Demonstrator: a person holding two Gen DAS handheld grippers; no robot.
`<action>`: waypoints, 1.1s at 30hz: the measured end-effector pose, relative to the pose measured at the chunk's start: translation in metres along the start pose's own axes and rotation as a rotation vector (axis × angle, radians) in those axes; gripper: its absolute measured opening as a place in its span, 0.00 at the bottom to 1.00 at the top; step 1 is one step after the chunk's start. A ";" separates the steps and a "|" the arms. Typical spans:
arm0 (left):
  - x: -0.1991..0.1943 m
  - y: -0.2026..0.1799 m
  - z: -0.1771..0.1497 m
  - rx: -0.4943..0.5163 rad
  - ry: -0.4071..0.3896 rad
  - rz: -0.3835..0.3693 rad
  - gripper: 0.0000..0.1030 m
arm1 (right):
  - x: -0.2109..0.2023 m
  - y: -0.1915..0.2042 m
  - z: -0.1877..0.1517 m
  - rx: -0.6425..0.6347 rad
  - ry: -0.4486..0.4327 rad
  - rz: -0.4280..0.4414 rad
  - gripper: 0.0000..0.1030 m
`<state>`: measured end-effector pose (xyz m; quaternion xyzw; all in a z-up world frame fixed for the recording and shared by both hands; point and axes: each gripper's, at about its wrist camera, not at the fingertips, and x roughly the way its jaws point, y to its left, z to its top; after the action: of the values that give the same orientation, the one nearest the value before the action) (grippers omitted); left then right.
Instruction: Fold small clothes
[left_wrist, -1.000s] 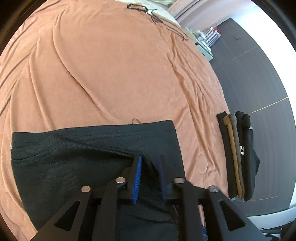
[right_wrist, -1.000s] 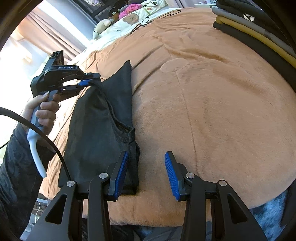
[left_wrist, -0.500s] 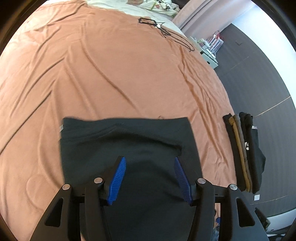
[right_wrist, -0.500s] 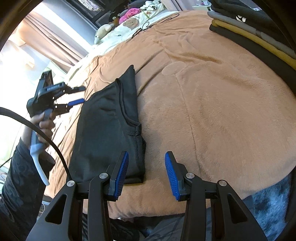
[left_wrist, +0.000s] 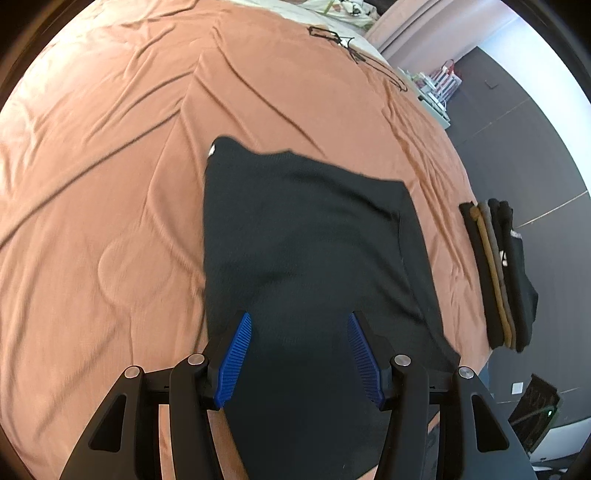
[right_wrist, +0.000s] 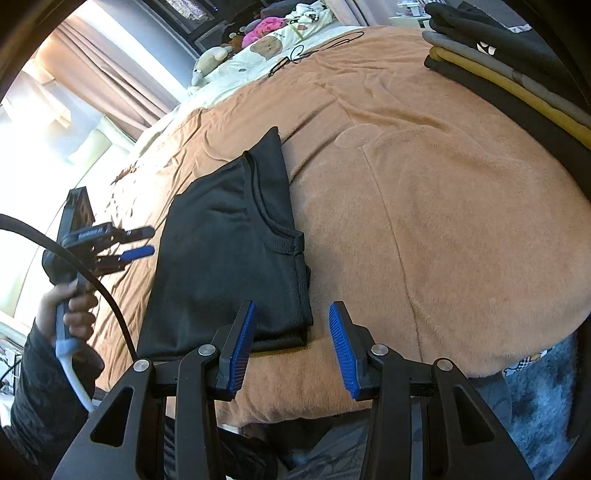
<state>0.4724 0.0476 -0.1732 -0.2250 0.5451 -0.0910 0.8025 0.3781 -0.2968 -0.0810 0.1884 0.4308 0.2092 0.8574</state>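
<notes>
Two grippers, left (left_wrist: 299, 356) and right (right_wrist: 291, 345), jaws spread, holding nothing. Black shirt (right_wrist: 229, 258) lies folded on bed (right_wrist: 424, 206) near edge. Risk: you grab one layer only, fold slips apart.

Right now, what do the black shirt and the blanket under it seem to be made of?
Shirt: seems a thin knit, matte, perhaps sporty mesh; a fine dotted weave shows, and a ribbed neck edge. Blanket: likely fleece or plush, soft and fuzzy; its short nap catches the light and it creases softly.
</notes>
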 end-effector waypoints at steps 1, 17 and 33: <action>-0.001 0.001 -0.005 -0.005 -0.001 0.001 0.55 | 0.000 0.001 -0.001 0.000 0.001 -0.001 0.38; -0.009 0.008 -0.085 -0.068 -0.010 0.063 0.55 | 0.002 0.010 -0.015 -0.036 0.015 -0.016 0.38; 0.000 -0.012 -0.131 -0.051 -0.038 0.222 0.34 | -0.016 0.009 -0.035 -0.041 -0.011 0.006 0.38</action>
<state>0.3537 0.0025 -0.2070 -0.1853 0.5537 0.0165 0.8117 0.3388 -0.2920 -0.0859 0.1732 0.4211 0.2194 0.8629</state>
